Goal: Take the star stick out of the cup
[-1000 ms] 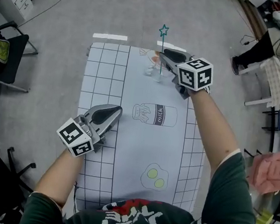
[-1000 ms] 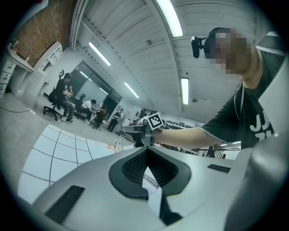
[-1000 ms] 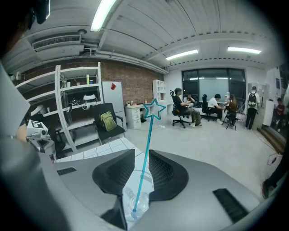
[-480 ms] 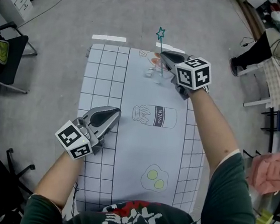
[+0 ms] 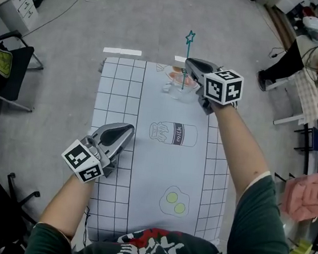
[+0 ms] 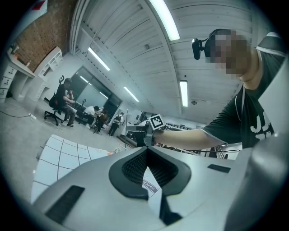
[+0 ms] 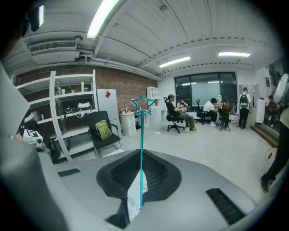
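Open workshop room: grey floor (image 5: 73, 32), brick wall, metal shelving (image 7: 67, 113). At the centre stands a worktop (image 5: 117, 95), its top white with a black grid.

1. Right hand-held gripper (image 5: 189, 64). At the worktop's far end, arm stretched out. Jaws clenched on the star stick (image 5: 187, 52). In the right gripper view the thin teal shaft runs upright through the line where the ribbed pads (image 7: 156, 171) meet. The outlined star stands well above the jaw tips, and the lower end shows below them.
2. Star stick. Held near its lower part, upright. From the head view its bottom end lies over the cup (image 5: 178, 90). Whether it is inside the rim or above it cannot be told.
3. Cup. Clear, on the far end of the worktop, just under the right jaw tips.
4. Left hand-held gripper (image 5: 127, 130). Near the worktop's left side, well apart from the cup. Jaws pressed together with nothing between them.
5. Printed drawings on the worktop: a milk bottle (image 5: 173, 133) at the middle and a fried egg (image 5: 174, 200) nearer the person.
6. A black chair (image 5: 8, 70) on the floor to the left.
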